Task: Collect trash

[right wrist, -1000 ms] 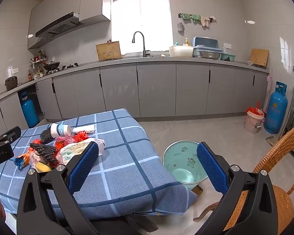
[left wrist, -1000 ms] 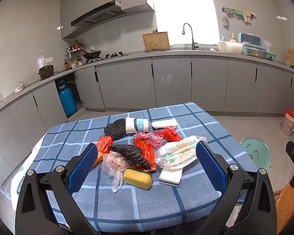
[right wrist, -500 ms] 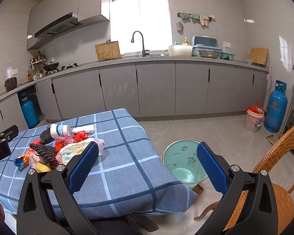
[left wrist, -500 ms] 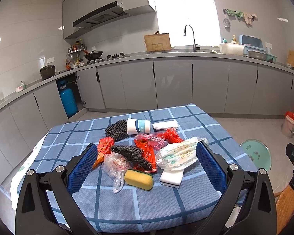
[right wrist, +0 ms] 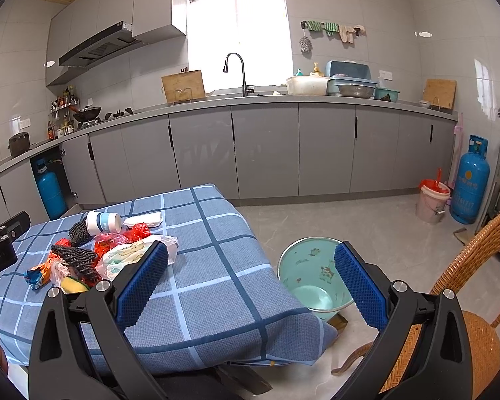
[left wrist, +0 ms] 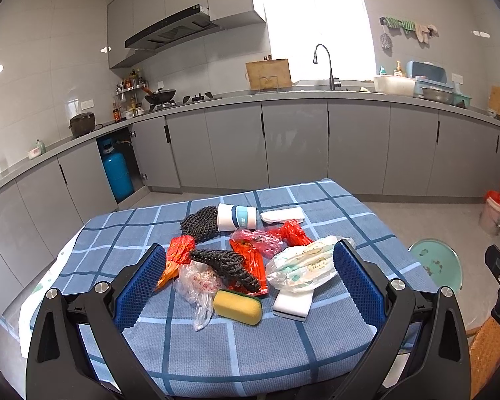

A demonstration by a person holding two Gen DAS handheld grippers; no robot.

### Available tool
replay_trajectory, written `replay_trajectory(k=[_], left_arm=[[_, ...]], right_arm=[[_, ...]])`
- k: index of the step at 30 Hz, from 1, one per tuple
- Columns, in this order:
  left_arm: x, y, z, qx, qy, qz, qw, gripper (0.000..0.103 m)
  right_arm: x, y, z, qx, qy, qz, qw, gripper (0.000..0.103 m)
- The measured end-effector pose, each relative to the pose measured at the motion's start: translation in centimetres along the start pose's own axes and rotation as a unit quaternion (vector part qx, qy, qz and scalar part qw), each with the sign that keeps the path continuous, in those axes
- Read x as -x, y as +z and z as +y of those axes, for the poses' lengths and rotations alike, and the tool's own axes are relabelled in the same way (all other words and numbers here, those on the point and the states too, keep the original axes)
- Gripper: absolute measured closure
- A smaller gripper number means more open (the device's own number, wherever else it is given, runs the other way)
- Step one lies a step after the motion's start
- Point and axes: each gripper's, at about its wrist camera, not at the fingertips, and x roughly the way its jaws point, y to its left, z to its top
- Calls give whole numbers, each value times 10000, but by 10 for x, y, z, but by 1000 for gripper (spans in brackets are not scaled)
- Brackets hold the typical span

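A pile of trash lies on the blue checked tablecloth: a yellow sponge, a white block, a white printed bag, red wrappers, black foam nets, a clear bag, a paper cup and a tissue. My left gripper is open and empty, above the table's near edge, with the pile between its fingers in view. My right gripper is open and empty, over the table's right corner. The pile lies to its left. A mint trash bin stands on the floor by the table.
A wicker chair stands at the right, close to the bin. Grey kitchen cabinets run along the back wall. A blue gas cylinder and a pink bucket stand at the far right. The bin also shows in the left wrist view.
Both views have shifted only slightly. The left gripper has drifted a little, so the pile sits marginally lower and further right. Both grippers stay open.
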Motion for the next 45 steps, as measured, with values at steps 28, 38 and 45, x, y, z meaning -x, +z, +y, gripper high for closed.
replay_trajectory(k=[28,38,45], left_arm=[[3,1,3,15,9,-46,10000,4],[3,2,4,17,9,-49,10000,4],[3,1,4,6,26,-32,10000,4]], right_arm=[[-4,-1,2,-17,33,33,10000,5],[-8,-3,3,-2,50,72,10000,5],[-11,-5,3,22,51,95,9999,5]])
